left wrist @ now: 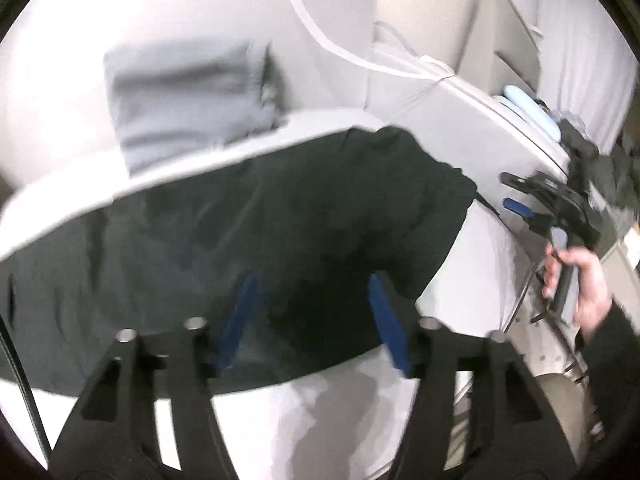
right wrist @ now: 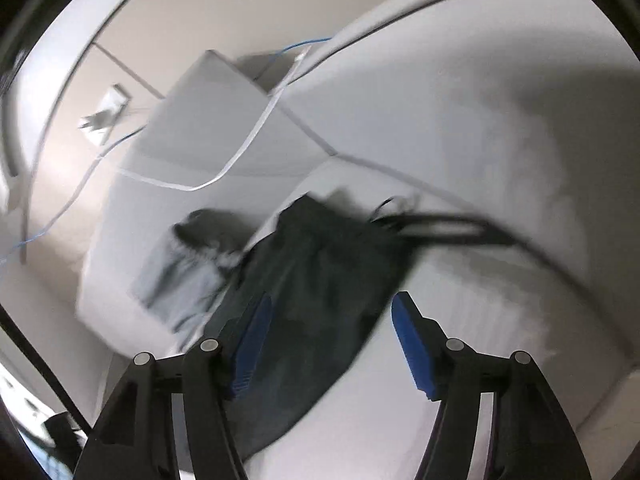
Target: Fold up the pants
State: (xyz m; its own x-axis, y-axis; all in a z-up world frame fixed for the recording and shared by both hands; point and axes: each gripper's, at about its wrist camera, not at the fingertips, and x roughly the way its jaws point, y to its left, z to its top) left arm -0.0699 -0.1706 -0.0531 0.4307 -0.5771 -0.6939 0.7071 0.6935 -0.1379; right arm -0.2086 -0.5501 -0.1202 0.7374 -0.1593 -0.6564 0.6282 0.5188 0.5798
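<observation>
Dark pants (left wrist: pixel 280 232) lie spread on a white table (left wrist: pixel 60 196); they also show in the right wrist view (right wrist: pixel 320 272) with a black drawstring (right wrist: pixel 440 224) trailing right. My left gripper (left wrist: pixel 312 312) is open, its blue pads above the pants' near edge, holding nothing. My right gripper (right wrist: pixel 332 340) is open and empty above the pants; it also shows in the left wrist view (left wrist: pixel 516 192), held in a hand at the right. Both views are motion-blurred.
A folded grey garment (left wrist: pixel 188 100) lies on the table beyond the pants, also in the right wrist view (right wrist: pixel 180 284). White cables (right wrist: pixel 248 140) and a blue cable (right wrist: pixel 80 188) run over white surfaces. Dark clutter (left wrist: pixel 592 160) sits at the far right.
</observation>
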